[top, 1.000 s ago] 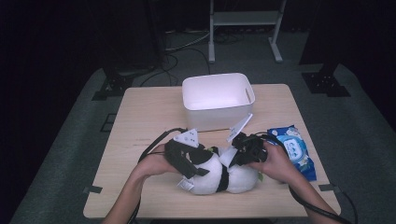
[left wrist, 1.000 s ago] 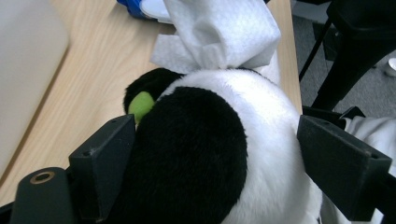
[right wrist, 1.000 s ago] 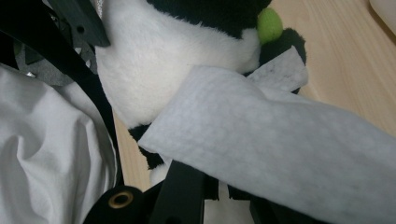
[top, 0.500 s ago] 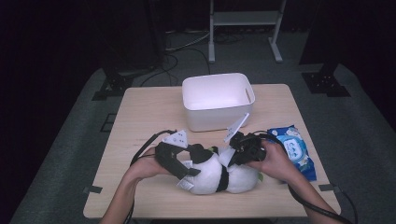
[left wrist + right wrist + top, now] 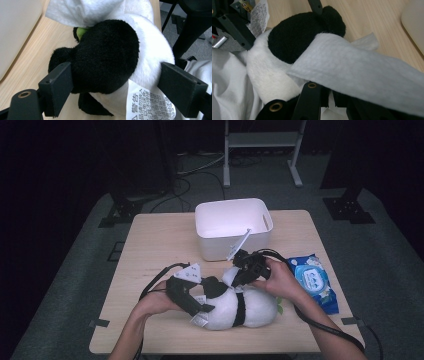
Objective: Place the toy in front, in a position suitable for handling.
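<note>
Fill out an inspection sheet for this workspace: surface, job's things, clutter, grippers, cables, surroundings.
Surface: wooden table, bare at the left and far corners.
Job's things: panda plush toy lying near the front edge; white wipe draped over it.
Clutter: white bin behind the toy; blue wipes pack at the right.
Grippers: left gripper has its jaws on either side of the toy's black and white end, pressing its sides; right gripper is shut on the wipe.
Cables: black cables trail from each gripper across the table.
Surroundings: dark room, grey floor, stand legs behind.
</note>
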`<act>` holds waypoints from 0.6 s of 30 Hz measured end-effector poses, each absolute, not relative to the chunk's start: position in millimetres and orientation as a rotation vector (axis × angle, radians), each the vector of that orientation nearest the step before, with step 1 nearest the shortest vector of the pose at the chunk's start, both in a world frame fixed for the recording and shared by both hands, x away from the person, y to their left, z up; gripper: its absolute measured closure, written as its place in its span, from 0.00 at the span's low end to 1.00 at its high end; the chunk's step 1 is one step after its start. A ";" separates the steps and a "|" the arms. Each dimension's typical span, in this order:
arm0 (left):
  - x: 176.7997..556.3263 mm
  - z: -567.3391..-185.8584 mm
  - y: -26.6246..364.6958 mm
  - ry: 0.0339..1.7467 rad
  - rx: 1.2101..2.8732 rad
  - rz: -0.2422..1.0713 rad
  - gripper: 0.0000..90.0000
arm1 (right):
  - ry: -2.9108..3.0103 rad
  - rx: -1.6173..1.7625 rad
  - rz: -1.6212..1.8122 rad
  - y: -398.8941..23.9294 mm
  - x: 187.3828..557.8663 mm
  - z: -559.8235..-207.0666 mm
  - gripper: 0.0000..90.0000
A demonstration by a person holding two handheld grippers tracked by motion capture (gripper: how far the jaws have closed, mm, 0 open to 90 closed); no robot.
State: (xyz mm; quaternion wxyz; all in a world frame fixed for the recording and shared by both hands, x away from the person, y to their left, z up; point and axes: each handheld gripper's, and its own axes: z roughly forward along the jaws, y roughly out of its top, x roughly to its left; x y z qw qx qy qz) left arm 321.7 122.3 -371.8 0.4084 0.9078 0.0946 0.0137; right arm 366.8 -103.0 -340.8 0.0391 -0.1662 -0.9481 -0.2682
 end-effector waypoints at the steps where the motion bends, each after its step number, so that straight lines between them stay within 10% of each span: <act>1: 322.3 -372.3 122.8 0.239 2.283 0.032 0.16 | -2.902 -0.516 -0.823 -103.9 368.0 -341.4 0.93; 18: 320.4 -372.6 118.5 0.203 2.294 0.032 0.15 | -2.936 -0.433 -0.843 -75.1 363.1 -325.8 0.93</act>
